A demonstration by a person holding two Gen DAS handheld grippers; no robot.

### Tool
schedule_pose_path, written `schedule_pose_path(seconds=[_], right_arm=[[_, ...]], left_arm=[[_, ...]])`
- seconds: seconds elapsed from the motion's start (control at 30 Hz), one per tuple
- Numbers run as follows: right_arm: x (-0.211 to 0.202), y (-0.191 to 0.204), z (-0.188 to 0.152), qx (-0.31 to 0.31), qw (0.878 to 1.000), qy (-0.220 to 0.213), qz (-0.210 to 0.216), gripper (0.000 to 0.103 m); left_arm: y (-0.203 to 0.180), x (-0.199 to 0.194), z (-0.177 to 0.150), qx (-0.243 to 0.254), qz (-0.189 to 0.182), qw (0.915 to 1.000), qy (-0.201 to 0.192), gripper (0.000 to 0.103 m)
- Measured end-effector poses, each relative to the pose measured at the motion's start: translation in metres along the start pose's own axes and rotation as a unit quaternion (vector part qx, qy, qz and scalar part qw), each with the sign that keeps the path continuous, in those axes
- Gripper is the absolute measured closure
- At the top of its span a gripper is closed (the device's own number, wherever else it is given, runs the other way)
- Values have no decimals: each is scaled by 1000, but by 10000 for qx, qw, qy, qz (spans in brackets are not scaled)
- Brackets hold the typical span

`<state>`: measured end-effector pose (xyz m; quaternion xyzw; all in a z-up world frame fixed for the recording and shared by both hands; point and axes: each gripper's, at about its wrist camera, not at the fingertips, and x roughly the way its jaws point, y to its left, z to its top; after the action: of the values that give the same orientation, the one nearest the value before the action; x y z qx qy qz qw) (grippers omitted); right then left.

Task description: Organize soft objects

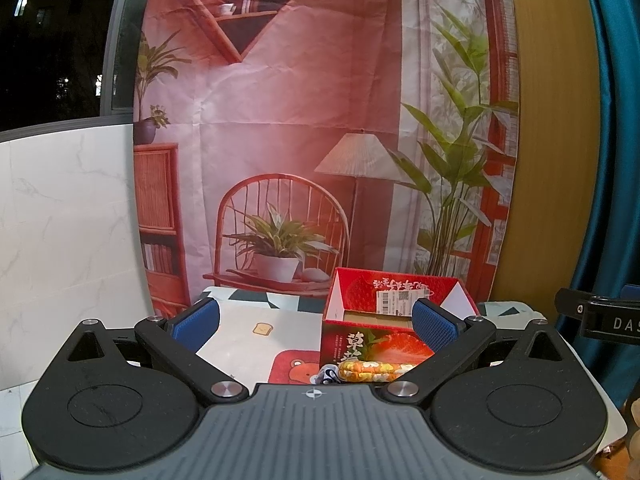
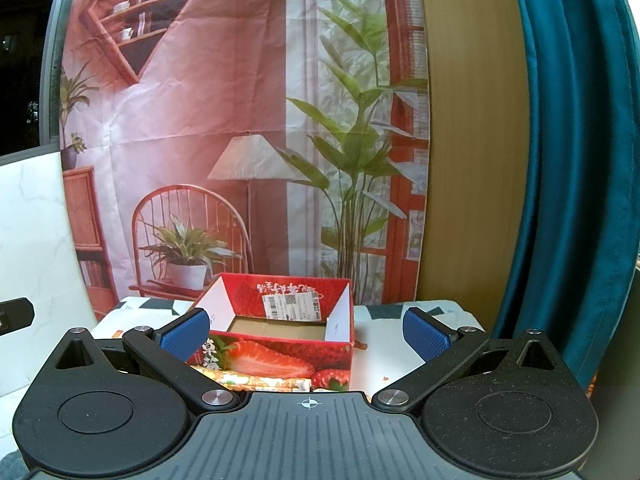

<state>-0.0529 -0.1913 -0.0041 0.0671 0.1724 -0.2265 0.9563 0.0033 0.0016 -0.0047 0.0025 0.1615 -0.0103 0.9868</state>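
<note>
An open red strawberry-print cardboard box [image 1: 384,344] stands on the table; it also shows in the right wrist view [image 2: 280,356]. Its inside looks empty, with a shipping label on the back wall. A yellow-orange floral soft item [image 1: 374,372] lies on the table against the box front, seen too in the right wrist view [image 2: 264,382]. A small white and dark-blue cloth piece [image 1: 328,374] lies to its left. My left gripper [image 1: 316,326] is open and empty, above and short of these. My right gripper [image 2: 306,332] is open and empty, facing the box.
The table has a patterned cloth [image 1: 256,328] with a toast print and a red bear patch [image 1: 292,368]. A printed room backdrop [image 1: 304,140] hangs behind. A teal curtain [image 2: 572,160] hangs at right, white marble wall [image 1: 60,220] at left. The right gripper's body [image 1: 600,316] shows at right.
</note>
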Motion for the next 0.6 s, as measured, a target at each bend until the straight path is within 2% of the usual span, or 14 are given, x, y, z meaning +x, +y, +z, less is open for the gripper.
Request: schedule_pose_path(seconds=[0.6], right_arm=[[2,-1,0,-2,10000,9,-5,0]], left_arm=[[0,0,1,-2,2,10000,3,0]])
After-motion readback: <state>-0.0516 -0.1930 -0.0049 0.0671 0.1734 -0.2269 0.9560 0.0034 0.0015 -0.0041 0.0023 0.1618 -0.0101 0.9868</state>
